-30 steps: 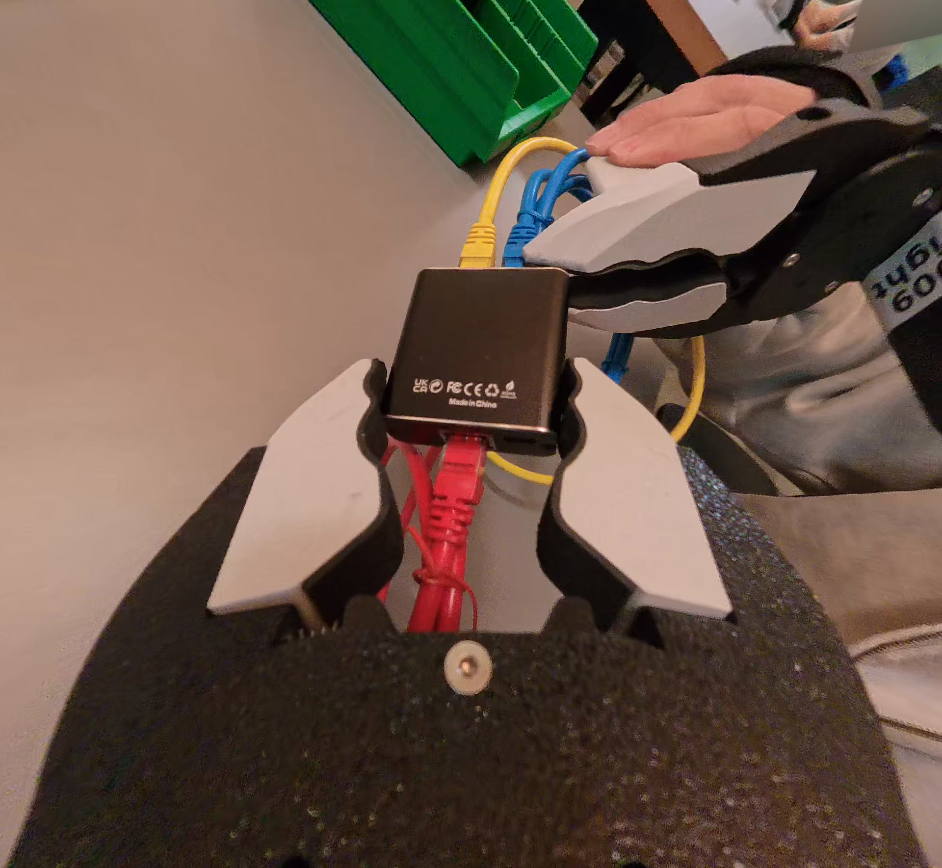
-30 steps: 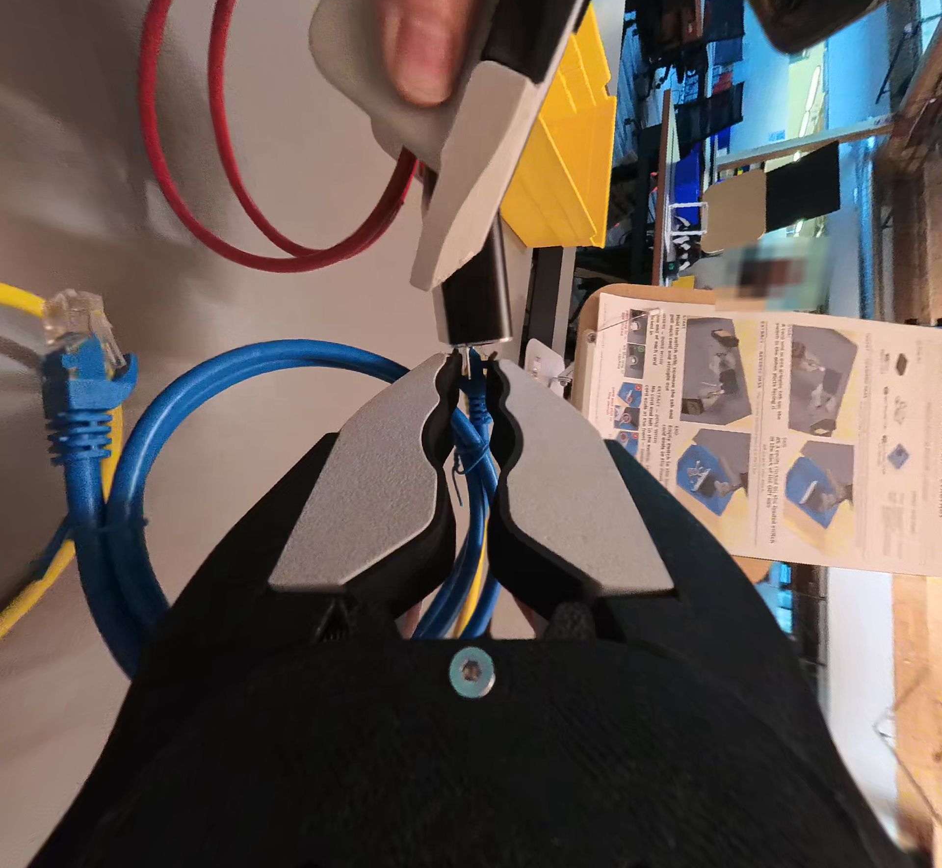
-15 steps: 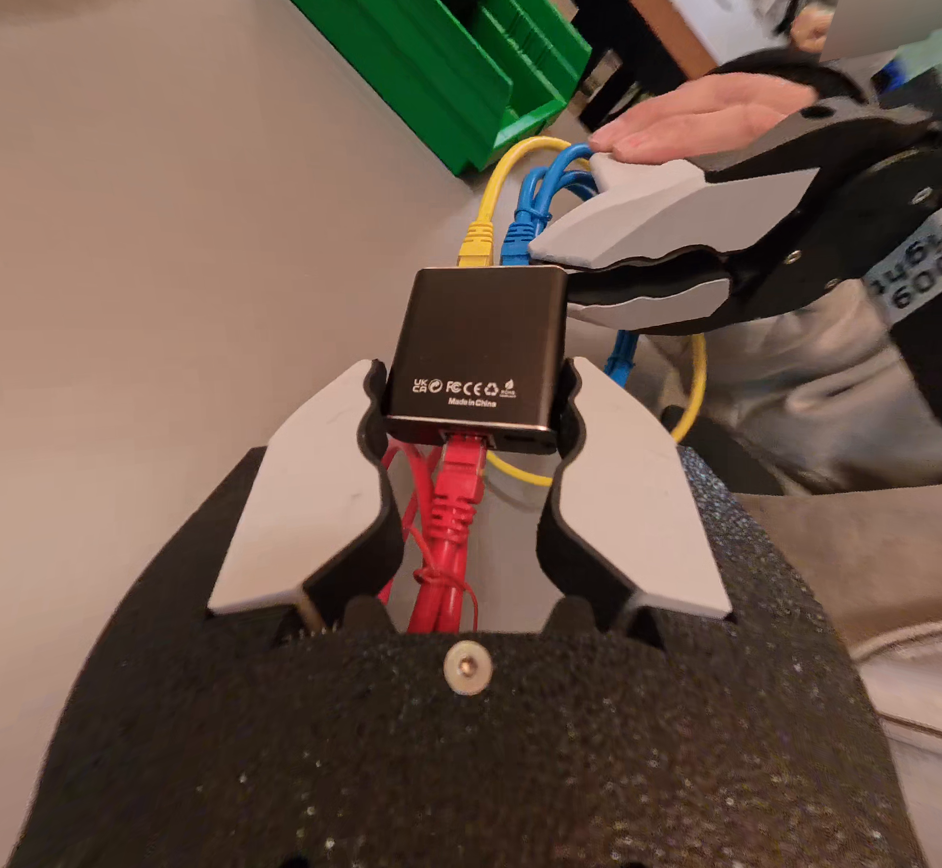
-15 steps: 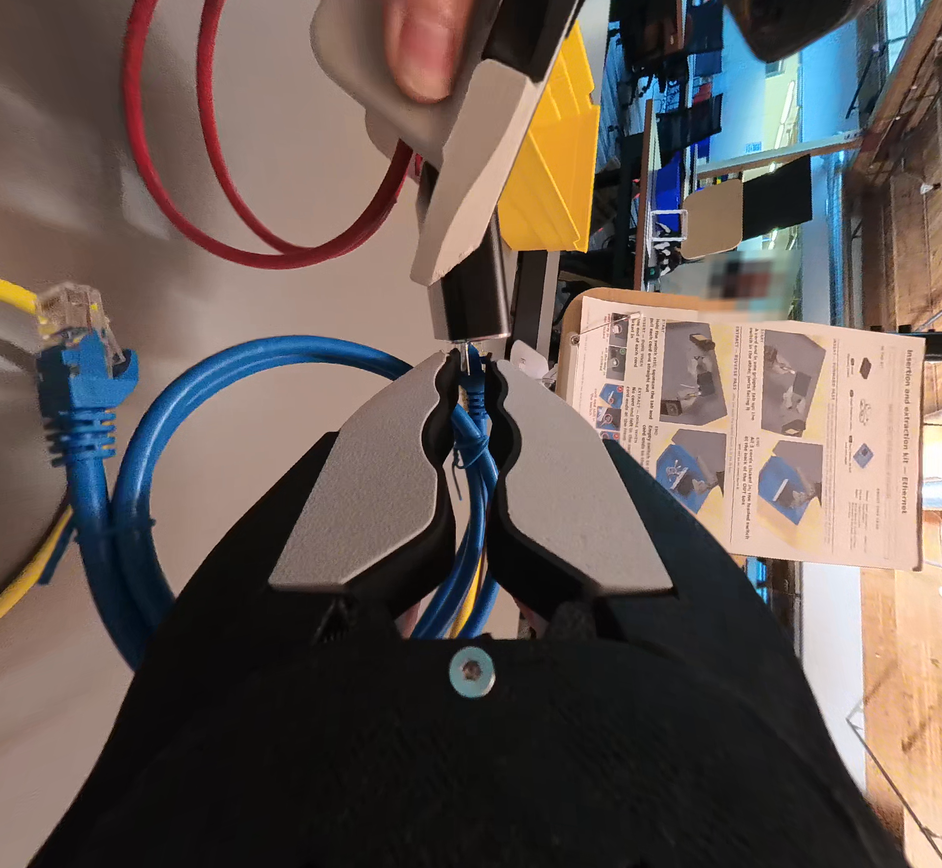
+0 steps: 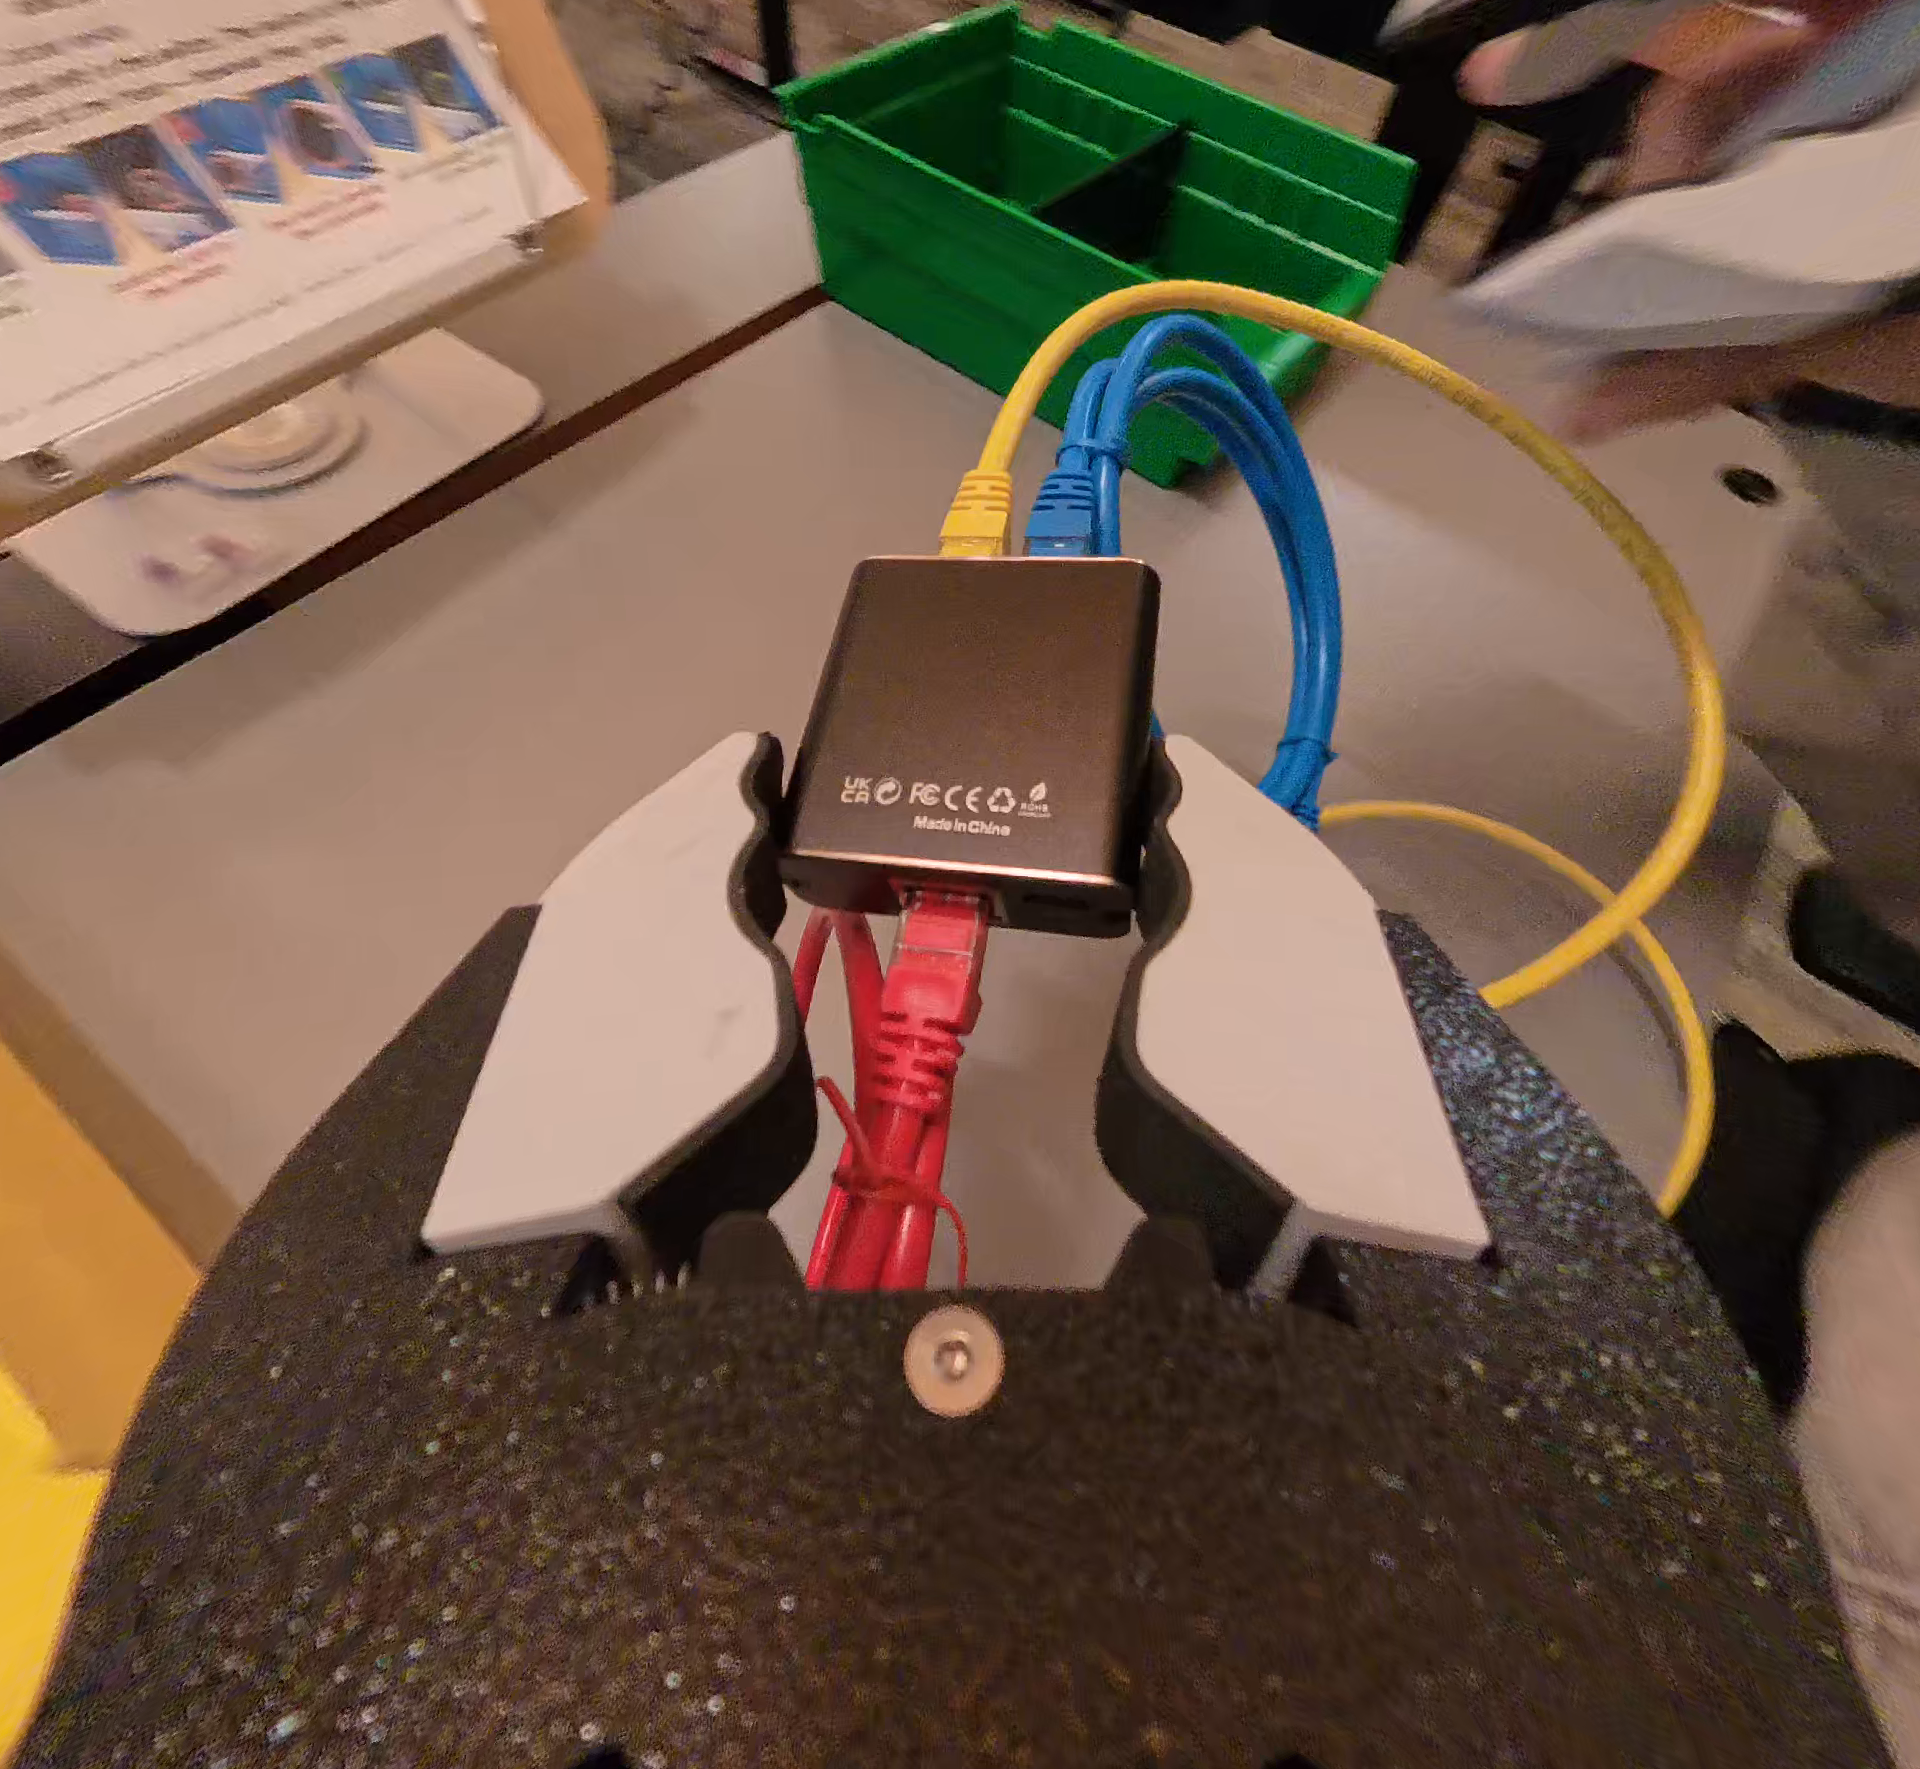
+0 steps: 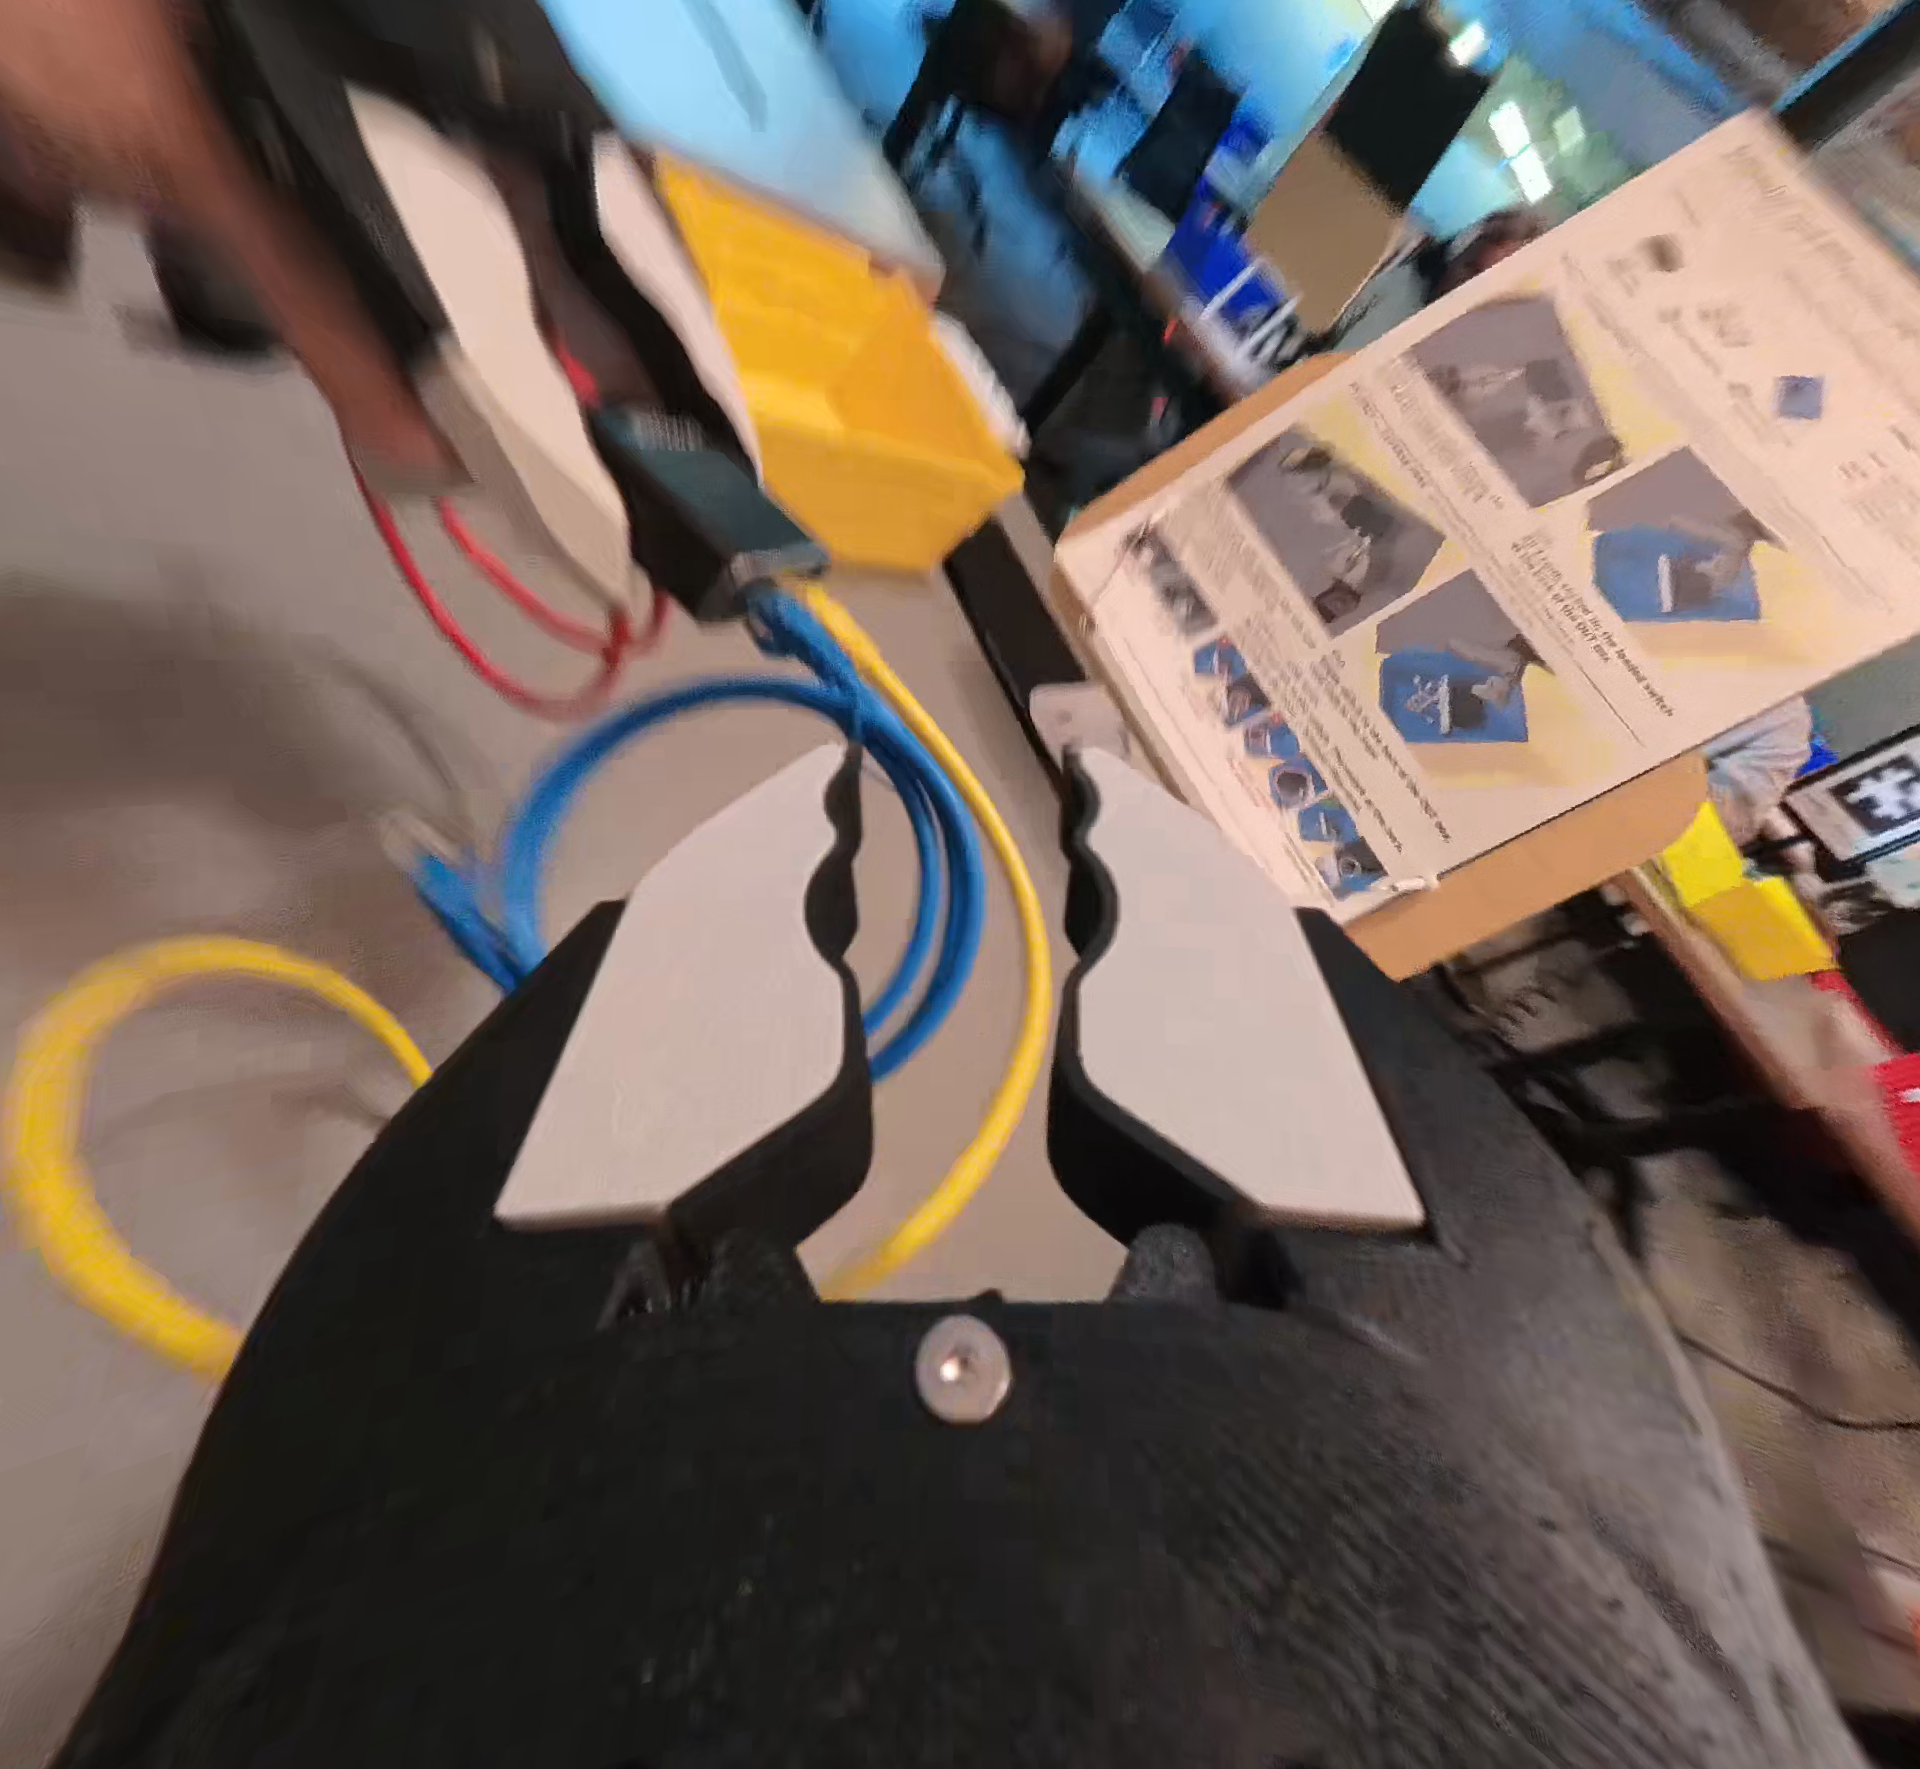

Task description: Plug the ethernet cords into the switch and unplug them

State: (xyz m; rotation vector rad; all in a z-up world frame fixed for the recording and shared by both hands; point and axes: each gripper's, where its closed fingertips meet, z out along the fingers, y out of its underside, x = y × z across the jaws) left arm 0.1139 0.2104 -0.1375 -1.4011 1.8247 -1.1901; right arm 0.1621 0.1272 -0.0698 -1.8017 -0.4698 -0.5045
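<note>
My left gripper (image 5: pixel 961 774) is shut on the black switch (image 5: pixel 977 711) and holds it above the grey table. A red cord (image 5: pixel 930 1002) is plugged into its near side. A yellow cord (image 5: pixel 977 509) and a blue cord (image 5: pixel 1060 509) are plugged into its far side. My right gripper (image 6: pixel 961 769) is open and empty, pulled back from the switch (image 6: pixel 707 514); it shows blurred at the upper right of the left wrist view (image 5: pixel 1683 150). The blue cord's (image 6: pixel 935 846) free plug (image 6: pixel 436 872) lies on the table. The yellow cord (image 6: pixel 997 888) loops off to the left.
A green bin (image 5: pixel 1091 192) stands behind the switch. A yellow bin (image 6: pixel 831 400) sits at the table's far edge. An instruction sheet on a cardboard stand (image 6: pixel 1475 618) stands to the right; it also shows in the left wrist view (image 5: pixel 239 150).
My right gripper has let go of the blue cord, opened and drawn back from the switch. The left gripper has swung round with the switch still in it. Both views are blurred by motion.
</note>
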